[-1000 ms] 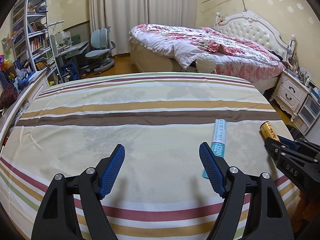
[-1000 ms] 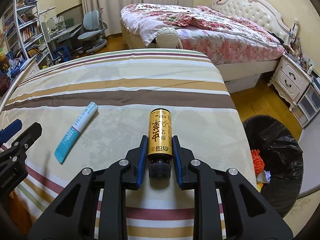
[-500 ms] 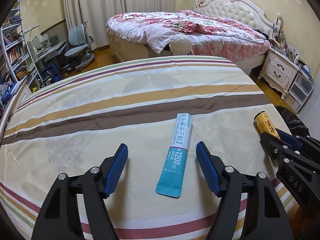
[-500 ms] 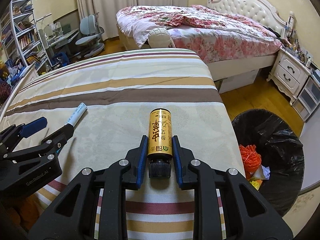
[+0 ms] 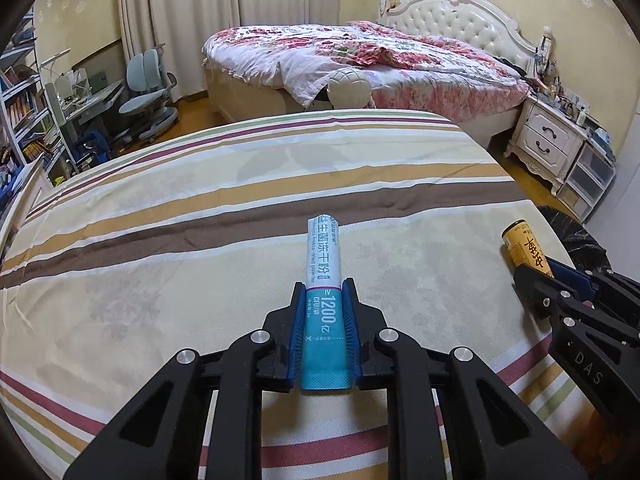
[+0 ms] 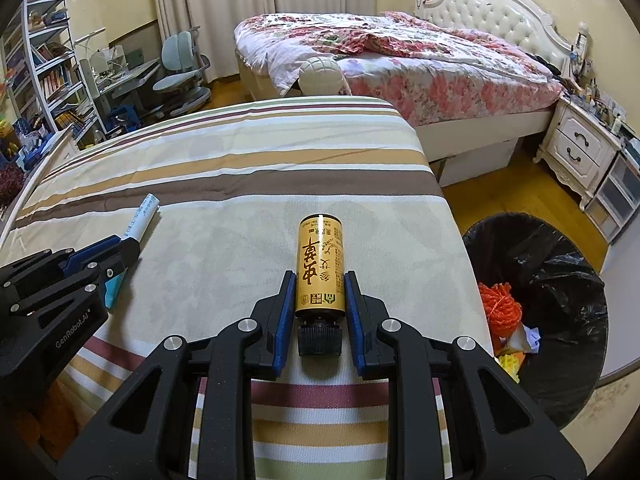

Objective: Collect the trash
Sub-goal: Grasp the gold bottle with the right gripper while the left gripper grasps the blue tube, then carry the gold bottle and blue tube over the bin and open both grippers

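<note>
Both wrist cameras look steeply down along their claws, close over the same striped bedspread (image 5: 168, 248), side by side.

my left gripper (image 5: 323, 286) clamped on teal-and-white sachet (image 5: 323, 276), blue pads pressing both long sides of teal half; jaws just closed in on it. white half sticks out forward past fingertips, over striped cloth (image 5: 168, 264). at right edge i see right gripper (image 5: 532, 270) pinching yellow bottle (image 5: 522, 246), bottle base pointing away. black bin bag (image 5: 580, 236) just behind it, off cloth edge. beyond cloth: floral bed (image 5: 360, 60), white nightstand (image 5: 548, 140), desk chair (image 5: 146, 88) at left.
</note>
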